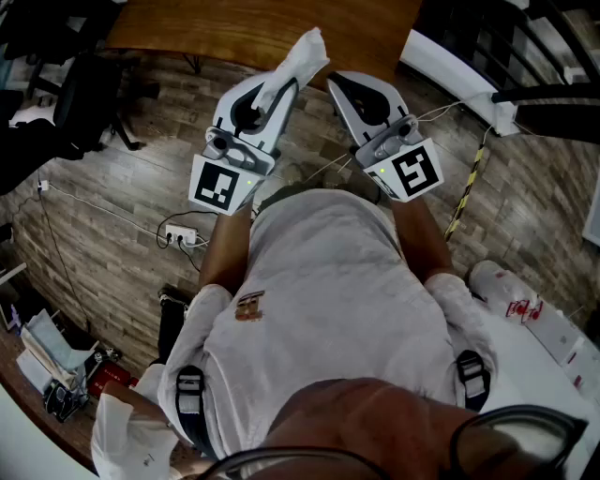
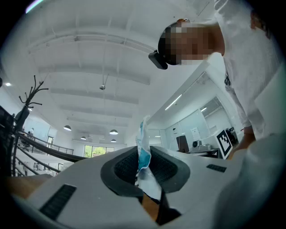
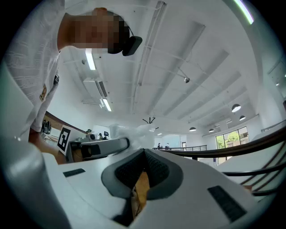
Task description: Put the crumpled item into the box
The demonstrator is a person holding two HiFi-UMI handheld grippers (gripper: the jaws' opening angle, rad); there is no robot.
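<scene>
Left gripper (image 1: pixel 289 86) jaws clamped on crumpled item (image 2: pixel 143 150), raised at chest. Right gripper (image 1: pixel 342 84) jaws together, empty. Worktop (image 1: pixel 234 28) edge ahead. Box not in view. Pickup done; carry and drop left.

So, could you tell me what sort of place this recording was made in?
Probably an open-plan office or lab hall: wood-plank floor with a power strip, pendant lamps under a high ceiling, and a railing like a mezzanine's.

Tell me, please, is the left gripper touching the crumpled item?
Touching. The left gripper view shows the crumpled item pinched between the left gripper's ribbed pads.
</scene>
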